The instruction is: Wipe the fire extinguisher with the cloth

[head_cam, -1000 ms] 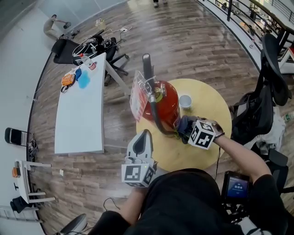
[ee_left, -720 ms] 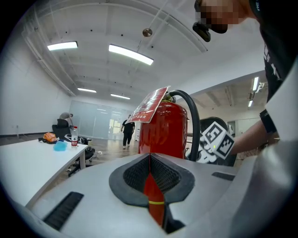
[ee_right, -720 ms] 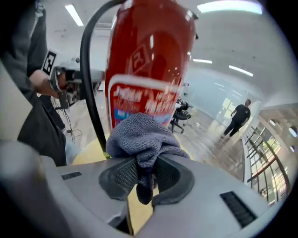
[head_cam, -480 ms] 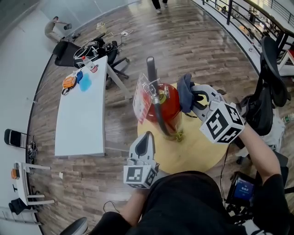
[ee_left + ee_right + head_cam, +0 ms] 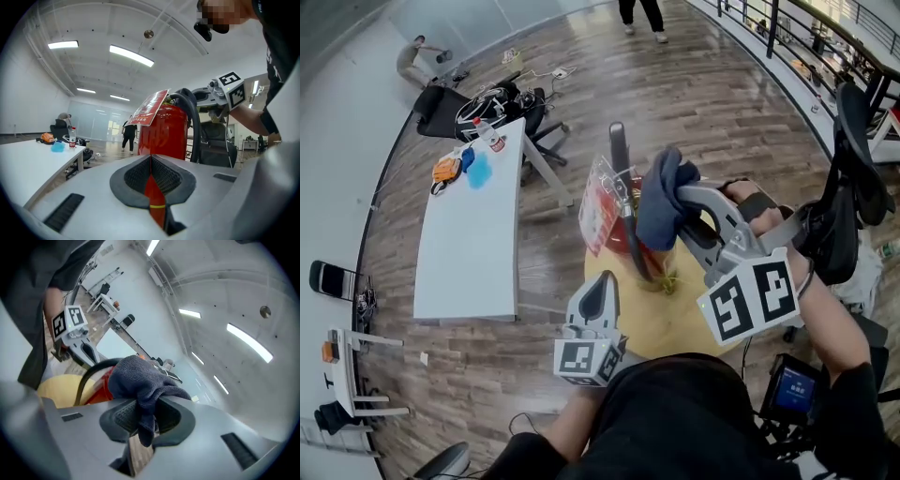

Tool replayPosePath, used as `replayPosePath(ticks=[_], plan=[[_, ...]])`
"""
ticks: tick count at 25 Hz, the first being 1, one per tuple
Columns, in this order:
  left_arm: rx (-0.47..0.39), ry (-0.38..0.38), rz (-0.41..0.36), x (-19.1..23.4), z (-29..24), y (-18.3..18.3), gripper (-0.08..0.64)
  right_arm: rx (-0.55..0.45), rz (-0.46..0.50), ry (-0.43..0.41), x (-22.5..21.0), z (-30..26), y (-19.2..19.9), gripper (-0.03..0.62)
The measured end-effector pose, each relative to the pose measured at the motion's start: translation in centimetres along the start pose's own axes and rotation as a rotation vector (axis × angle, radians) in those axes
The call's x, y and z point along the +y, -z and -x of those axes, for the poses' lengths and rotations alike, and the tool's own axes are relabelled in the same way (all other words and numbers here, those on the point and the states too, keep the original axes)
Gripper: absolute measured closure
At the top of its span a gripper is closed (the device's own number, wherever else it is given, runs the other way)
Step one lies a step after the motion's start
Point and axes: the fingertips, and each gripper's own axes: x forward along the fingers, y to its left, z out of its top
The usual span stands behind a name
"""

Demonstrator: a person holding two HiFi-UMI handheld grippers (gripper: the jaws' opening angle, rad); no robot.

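The red fire extinguisher (image 5: pixel 619 217) stands on the round yellow table (image 5: pixel 661 323), with a black hose (image 5: pixel 628 246) and a tag at its neck. My right gripper (image 5: pixel 679 197) is raised beside its top, shut on a dark blue cloth (image 5: pixel 661 199) that drapes over the extinguisher's right side. In the right gripper view the cloth (image 5: pixel 140 380) bunches out of the jaws above the red body (image 5: pixel 100 391). My left gripper (image 5: pixel 597 281) is shut and empty, low at the table's near edge, pointing at the extinguisher (image 5: pixel 164 129).
A long white table (image 5: pixel 469 234) with a bottle and small orange and blue items stands to the left. Black office chairs sit behind it and at the right (image 5: pixel 853 150). A person (image 5: pixel 639 11) walks at the far end. A railing runs along the upper right.
My right gripper has risen with the cloth from the tabletop beside the extinguisher's base up to its top. The white cup is now hidden behind it. The left gripper has stayed put.
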Motion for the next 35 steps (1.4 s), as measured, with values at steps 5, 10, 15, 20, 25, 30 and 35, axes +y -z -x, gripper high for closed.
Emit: replayPosePath(ticks=[5, 10, 15, 20, 25, 30, 35], plan=[[0.010, 0.004, 0.005, 0.1, -0.3, 0.6, 0.537, -0.056, -0.130, -0.099, 2.2, 0.6, -2.7, 0.514], [0.004, 0.007, 0.005, -0.2, -0.2, 0.5, 0.537, 0.030, -0.252, -0.036, -0.1, -0.3, 0.3, 0.514], [0.005, -0.001, 0.005, 0.0, 0.2, 0.9, 0.537, 0.111, -0.162, 0.095, -0.8, -1.0, 1.6, 0.516], [0.011, -0.009, 0.008, 0.3, 0.4, 1.3, 0.537, 0.034, -0.093, 0.011, 2.4, 0.1, -2.8, 0.518], [0.013, -0.009, 0.012, 0.3, 0.4, 1.4, 0.537, -0.074, -0.383, -0.029, 0.7, -0.3, -0.4, 0.518], [0.009, -0.023, 0.011, 0.7, 1.0, 1.2, 0.537, -0.094, -0.429, -0.022, -0.3, -0.6, 0.4, 0.518], [0.013, -0.034, 0.014, 0.9, 1.5, 1.1, 0.537, -0.016, -0.389, 0.087, -1.9, -1.3, 2.7, 0.518]])
